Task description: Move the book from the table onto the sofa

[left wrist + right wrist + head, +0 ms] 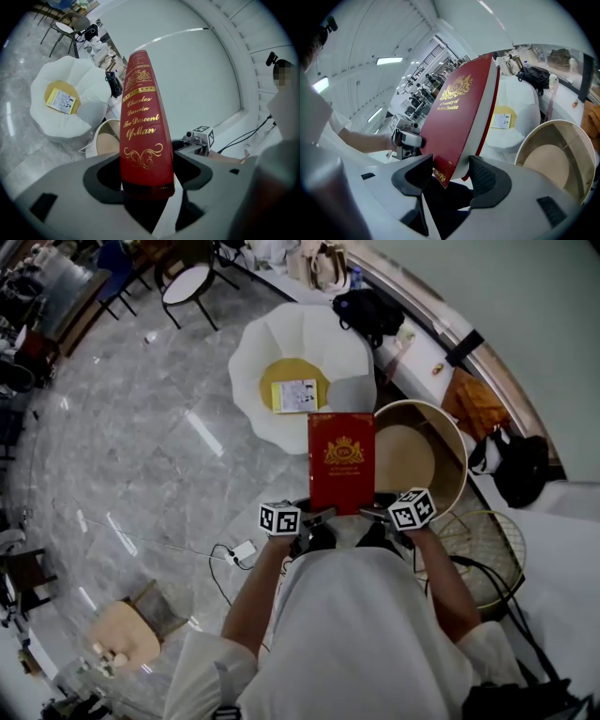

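Note:
A red hardback book (341, 460) with gold lettering is held up in the air by its near edge, above the marble floor. My left gripper (314, 518) is shut on its spine end (143, 126), jaws on either side. My right gripper (375, 514) is shut on the other near corner (459, 112), one jaw on the cover and one on the back. Beyond the book stands the white petal-shaped sofa (281, 338) with a yellow seat cushion (277, 377) and a booklet (295, 395) on it. The sofa also shows in the left gripper view (89, 84) and the right gripper view (522, 105).
A round wooden table with a raised rim (457, 451) stands just right of the book. A wire basket (483, 554) sits at my right. Black bags (370, 310) lie behind the sofa. A white adapter with a cable (242, 551) lies on the floor at left, near a wooden stool (122, 634).

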The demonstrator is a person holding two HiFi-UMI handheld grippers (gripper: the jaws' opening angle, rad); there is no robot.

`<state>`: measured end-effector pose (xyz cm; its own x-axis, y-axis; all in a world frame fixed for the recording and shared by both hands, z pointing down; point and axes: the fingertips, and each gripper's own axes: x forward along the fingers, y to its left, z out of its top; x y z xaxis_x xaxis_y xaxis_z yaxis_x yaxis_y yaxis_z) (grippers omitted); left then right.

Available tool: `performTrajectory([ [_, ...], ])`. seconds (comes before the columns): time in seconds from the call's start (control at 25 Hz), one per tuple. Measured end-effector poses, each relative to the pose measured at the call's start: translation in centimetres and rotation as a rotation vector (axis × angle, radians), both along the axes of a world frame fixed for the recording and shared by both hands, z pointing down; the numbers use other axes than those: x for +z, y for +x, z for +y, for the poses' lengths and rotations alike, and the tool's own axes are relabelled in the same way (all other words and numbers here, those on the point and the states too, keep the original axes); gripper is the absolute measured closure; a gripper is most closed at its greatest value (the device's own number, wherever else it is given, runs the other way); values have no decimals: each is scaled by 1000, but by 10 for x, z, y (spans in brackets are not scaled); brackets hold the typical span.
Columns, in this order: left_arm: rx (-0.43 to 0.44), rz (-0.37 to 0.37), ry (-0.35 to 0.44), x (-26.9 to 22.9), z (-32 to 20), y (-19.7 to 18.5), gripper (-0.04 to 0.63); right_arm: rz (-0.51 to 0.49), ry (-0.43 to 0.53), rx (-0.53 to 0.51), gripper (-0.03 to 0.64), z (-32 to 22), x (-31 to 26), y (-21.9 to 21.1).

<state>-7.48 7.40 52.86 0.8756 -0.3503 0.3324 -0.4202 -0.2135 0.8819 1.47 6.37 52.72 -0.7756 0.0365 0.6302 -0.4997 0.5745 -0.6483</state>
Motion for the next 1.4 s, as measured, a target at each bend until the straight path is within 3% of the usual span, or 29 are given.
performTrajectory([
  [0.56,-11,-3,16,-11,-38,-72,282,-4,-13,14,359,-35,-9,-68],
  [0.92,-52,-32,37,-4,-62,-78,284,-14,-10,-47,359,-61,0,-74],
  [1.4,-128,-12,-29,11,-143,-80,284,6,-3,-147,359,-155,13,-81],
])
